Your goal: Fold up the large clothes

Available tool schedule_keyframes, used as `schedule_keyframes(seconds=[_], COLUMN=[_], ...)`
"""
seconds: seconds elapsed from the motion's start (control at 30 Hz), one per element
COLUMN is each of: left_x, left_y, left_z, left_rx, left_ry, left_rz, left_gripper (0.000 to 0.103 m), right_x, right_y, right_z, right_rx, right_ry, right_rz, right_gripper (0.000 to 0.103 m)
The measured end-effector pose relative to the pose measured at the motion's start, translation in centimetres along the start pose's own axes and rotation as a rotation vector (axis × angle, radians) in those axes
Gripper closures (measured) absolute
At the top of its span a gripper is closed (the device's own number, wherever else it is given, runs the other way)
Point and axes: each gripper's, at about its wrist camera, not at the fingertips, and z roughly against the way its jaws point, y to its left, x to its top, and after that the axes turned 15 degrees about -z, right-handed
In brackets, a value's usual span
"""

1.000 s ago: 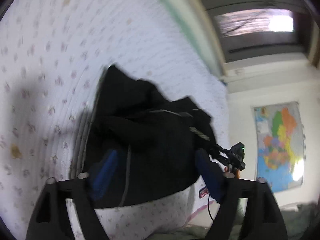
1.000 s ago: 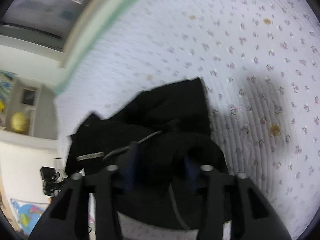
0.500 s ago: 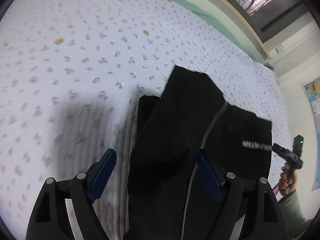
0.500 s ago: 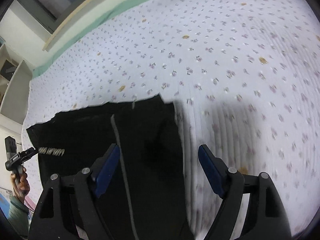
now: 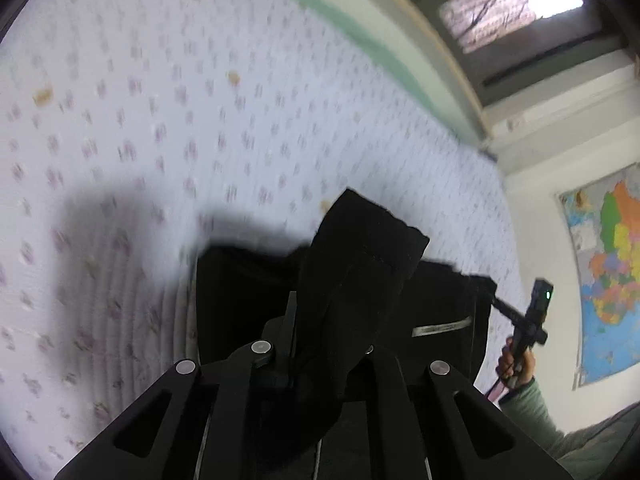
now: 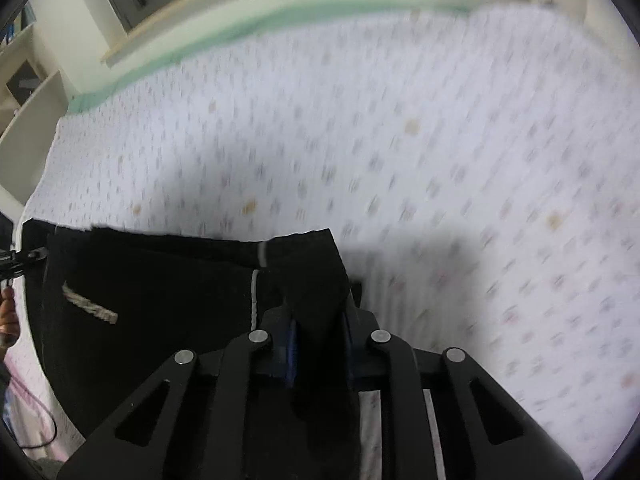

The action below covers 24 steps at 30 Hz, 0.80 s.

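A large black garment (image 5: 360, 264) with a thin grey stripe and a small pale logo lies partly folded on the white flowered bedsheet (image 5: 160, 120). My left gripper (image 5: 320, 344) is shut on a raised fold of it, and the cloth bunches up between the fingers. In the right wrist view the same black garment (image 6: 160, 280) spreads out to the left. My right gripper (image 6: 318, 332) is closing its jaws on the garment's right corner, and the blue pads press on the fabric.
The sheet (image 6: 440, 160) stretches far ahead to a green bed edge (image 5: 360, 36) under a window (image 5: 512, 12). A person's hand (image 5: 516, 360) holds a small camera rig at the bed's side. A wall map (image 5: 608, 272) hangs behind it, and shelves (image 6: 24, 92) stand at the left.
Half a second ago both grippers stood open above the flat garment. Now both have closed on its fabric and lifted folds of it, and the views have tilted and blurred.
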Motion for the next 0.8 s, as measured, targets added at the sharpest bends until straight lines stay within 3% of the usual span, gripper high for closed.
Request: schedule_keyframes(seconds=[0.07, 0.13, 0.2, 0.3, 0.37, 0.43, 0.57, 0.63, 0.73, 0.8], left_x=[1.6, 3.4, 4.0, 2.9, 1.7, 1.2, 1.8, 2.3, 2.1, 1.5], left_y=[-0.4, -0.5, 0.6, 3.9, 5.5, 5.8, 4.6, 4.2, 1.9, -0.3], left_z=[1.5, 1.1, -0.9, -6.0, -8.6, -9.3, -6.6, -4.8, -0.4, 2.2], left_rx=[-0.018, 0.043, 0.112, 0.23, 0.22, 0.226, 0.215, 0.228, 0.283, 0.311], left_ry=[-0.069, -0.091, -0.051, 0.087, 0.143, 0.141, 0.123, 0.106, 0.054, 0.026], left_rz=[0.016, 0.008, 0.05, 0.121, 0.186, 0.187, 0.149, 0.13, 0.069, 0.008], left_gripper=[0.093, 0.093, 0.093, 0.093, 0.092, 0.089, 0.079, 0.062, 0.052, 0.046], right_x=[1.8, 3.5, 4.6, 4.7, 3.4, 2.6, 2.8, 2.8, 1.8, 0.2], right_y=[0.8, 1.7, 1.9, 1.5, 1.0, 0.9, 1.3, 1.9, 2.8, 3.7], right_z=[1.0, 0.2, -2.4, -8.5, -12.3, -13.7, -11.7, -8.8, -3.2, 0.4], right_rx=[0.004, -0.02, -0.044, -0.094, -0.123, -0.146, -0.175, -0.143, -0.079, -0.021], right_ry=[-0.043, -0.071, -0.047, 0.057, 0.146, 0.175, 0.152, 0.112, 0.043, 0.001], right_rz=[0.022, 0.037, 0.01, -0.029, -0.057, -0.06, -0.071, -0.066, -0.064, -0.053], right_gripper=[0.083, 0.083, 0.083, 0.083, 0.083, 0.081, 0.071, 0.068, 0.04, 0.035])
